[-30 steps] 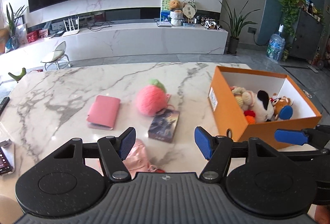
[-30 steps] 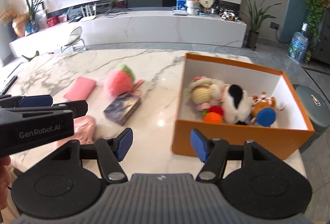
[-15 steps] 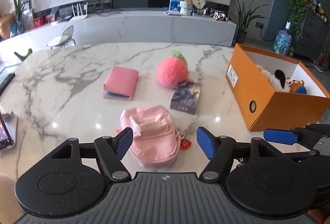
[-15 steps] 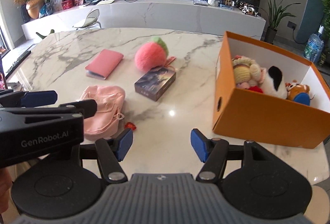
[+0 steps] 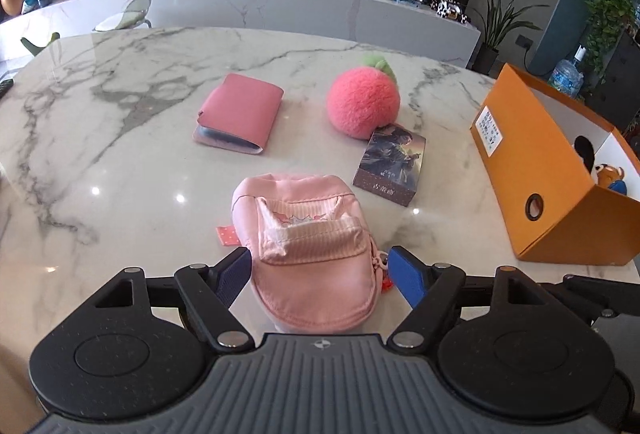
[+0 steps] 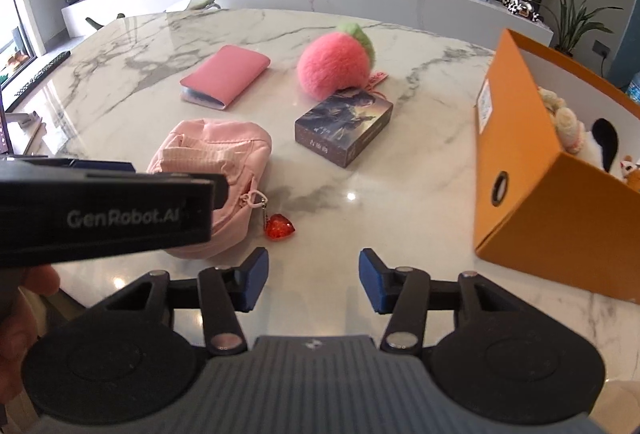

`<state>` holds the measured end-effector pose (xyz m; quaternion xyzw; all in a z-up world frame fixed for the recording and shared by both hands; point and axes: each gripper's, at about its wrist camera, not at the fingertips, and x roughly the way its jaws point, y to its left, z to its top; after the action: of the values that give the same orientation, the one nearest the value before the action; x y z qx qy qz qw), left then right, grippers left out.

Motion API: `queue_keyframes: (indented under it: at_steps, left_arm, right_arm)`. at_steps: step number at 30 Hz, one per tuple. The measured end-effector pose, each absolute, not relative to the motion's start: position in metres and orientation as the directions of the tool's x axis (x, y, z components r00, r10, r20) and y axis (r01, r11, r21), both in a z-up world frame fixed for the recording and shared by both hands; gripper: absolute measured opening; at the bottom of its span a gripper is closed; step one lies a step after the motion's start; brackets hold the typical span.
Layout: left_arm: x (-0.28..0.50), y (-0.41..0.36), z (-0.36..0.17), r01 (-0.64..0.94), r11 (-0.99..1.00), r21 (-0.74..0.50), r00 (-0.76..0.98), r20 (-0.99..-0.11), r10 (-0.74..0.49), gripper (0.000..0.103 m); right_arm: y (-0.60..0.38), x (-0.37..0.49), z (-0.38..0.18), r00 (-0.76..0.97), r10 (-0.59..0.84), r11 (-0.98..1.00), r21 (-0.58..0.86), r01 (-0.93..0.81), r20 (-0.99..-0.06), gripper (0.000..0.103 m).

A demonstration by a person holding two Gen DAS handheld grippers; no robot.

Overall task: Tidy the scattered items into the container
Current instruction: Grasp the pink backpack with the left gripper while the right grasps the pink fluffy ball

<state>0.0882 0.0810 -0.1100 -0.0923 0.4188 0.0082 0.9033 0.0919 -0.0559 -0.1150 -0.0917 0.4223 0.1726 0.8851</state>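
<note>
A pink pouch (image 5: 308, 246) with a red heart charm (image 6: 279, 227) lies on the marble table near the front edge. My left gripper (image 5: 320, 274) is open with its fingers on either side of the pouch's near end. A pink wallet (image 5: 239, 113), a pink plush peach (image 5: 362, 102) and a dark card box (image 5: 390, 164) lie further back. An orange box (image 5: 536, 170) holding plush toys stands at the right. My right gripper (image 6: 312, 276) is open and empty above the table, between the pouch (image 6: 212, 170) and the orange box (image 6: 540, 170).
The left gripper's body (image 6: 104, 210) crosses the left of the right wrist view. A long white cabinet (image 5: 280, 6) with plants and ornaments stands behind the table. A water bottle (image 5: 566, 76) stands on the floor at the right.
Both grippers have pulled back and to the left from the orange box. The left gripper has come down around the pink pouch. Both stay open.
</note>
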Motion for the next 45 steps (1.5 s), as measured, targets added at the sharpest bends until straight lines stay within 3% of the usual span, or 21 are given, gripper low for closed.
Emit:
queue_keyframes:
  at_steps: [5, 12, 14, 15, 25, 37, 40, 45]
  left_arm:
    - [0.105, 0.079, -0.124, -0.097, 0.986, -0.139, 0.624, -0.780, -0.049, 0.093]
    - [0.116, 0.080, -0.139, -0.087, 0.977, -0.196, 0.574, -0.811, -0.112, 0.095]
    - [0.117, 0.078, -0.138, -0.075, 0.979, -0.189, 0.575, -0.810, -0.112, 0.091]
    - [0.117, 0.077, -0.137, -0.068, 0.979, -0.194, 0.579, -0.806, -0.119, 0.082]
    - [0.117, 0.091, -0.125, -0.117, 0.989, -0.095, 0.607, -0.795, -0.004, 0.064]
    - [0.143, 0.125, -0.101, -0.180, 0.981, -0.067, 0.642, -0.764, 0.066, 0.063]
    - [0.155, 0.129, -0.099, -0.182, 0.981, -0.069, 0.647, -0.760, 0.066, 0.063]
    - [0.180, 0.136, -0.100, -0.180, 0.981, -0.066, 0.647, -0.759, 0.068, 0.063]
  right_arm:
    - [-0.053, 0.105, -0.127, 0.544, 0.272, 0.914, 0.037, -0.404, -0.794, 0.047]
    - [-0.044, 0.116, -0.140, 0.493, 0.329, 0.892, 0.093, -0.443, -0.805, 0.022]
    - [-0.041, 0.117, -0.140, 0.494, 0.331, 0.888, 0.088, -0.451, -0.804, 0.019]
    - [-0.040, 0.118, -0.140, 0.494, 0.329, 0.887, 0.083, -0.455, -0.805, 0.018]
    - [-0.041, 0.123, -0.135, 0.514, 0.279, 0.899, 0.032, -0.437, -0.811, 0.018]
    - [-0.033, 0.166, -0.091, 0.641, 0.234, 0.911, -0.066, -0.408, -0.731, 0.020]
    - [-0.025, 0.180, -0.087, 0.648, 0.247, 0.906, -0.067, -0.419, -0.721, 0.028]
    - [-0.017, 0.215, -0.085, 0.684, 0.235, 0.923, -0.061, -0.379, -0.690, 0.065]
